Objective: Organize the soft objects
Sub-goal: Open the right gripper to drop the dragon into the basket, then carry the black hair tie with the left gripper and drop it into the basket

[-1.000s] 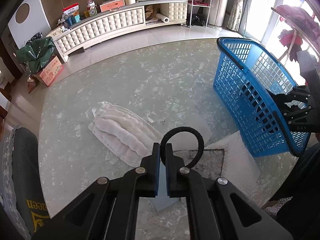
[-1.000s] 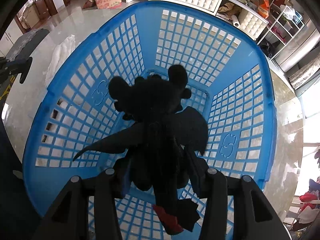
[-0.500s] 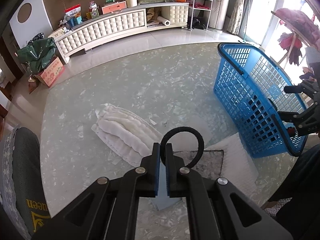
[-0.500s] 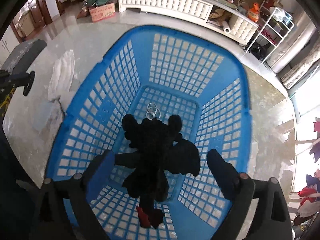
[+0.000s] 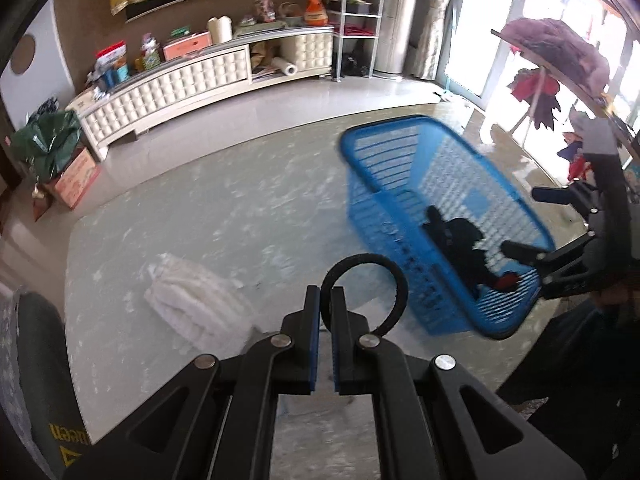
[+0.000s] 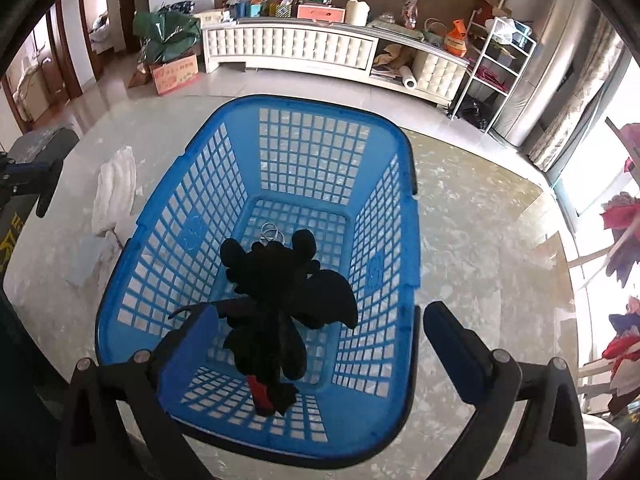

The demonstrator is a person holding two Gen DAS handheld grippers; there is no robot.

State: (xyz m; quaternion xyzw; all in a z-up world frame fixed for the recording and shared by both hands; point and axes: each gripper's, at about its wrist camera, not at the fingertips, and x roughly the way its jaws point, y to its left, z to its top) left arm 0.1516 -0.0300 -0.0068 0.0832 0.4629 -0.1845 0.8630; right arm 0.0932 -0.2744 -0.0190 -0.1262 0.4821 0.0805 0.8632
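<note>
Right gripper (image 6: 320,344) gapes wide and empty above the blue basket (image 6: 200,184), black plush (image 6: 276,300) inside; left gripper (image 5: 325,312) pinches a black ring (image 5: 394,280) beside it

The basket (image 6: 276,216) is wide open on top, so dropping straight in is easy, but the black plush toy (image 6: 280,300) takes up the near half of the floor and a small wire ring (image 6: 272,236) sits just past it. The far half of the floor is bare. The right gripper (image 6: 316,336) hangs over the near rim with its fingers spread wide. On the table (image 5: 224,208), there's bare surface between the folded white towel (image 5: 200,304) and the basket's left wall (blurry in the left view).
</note>
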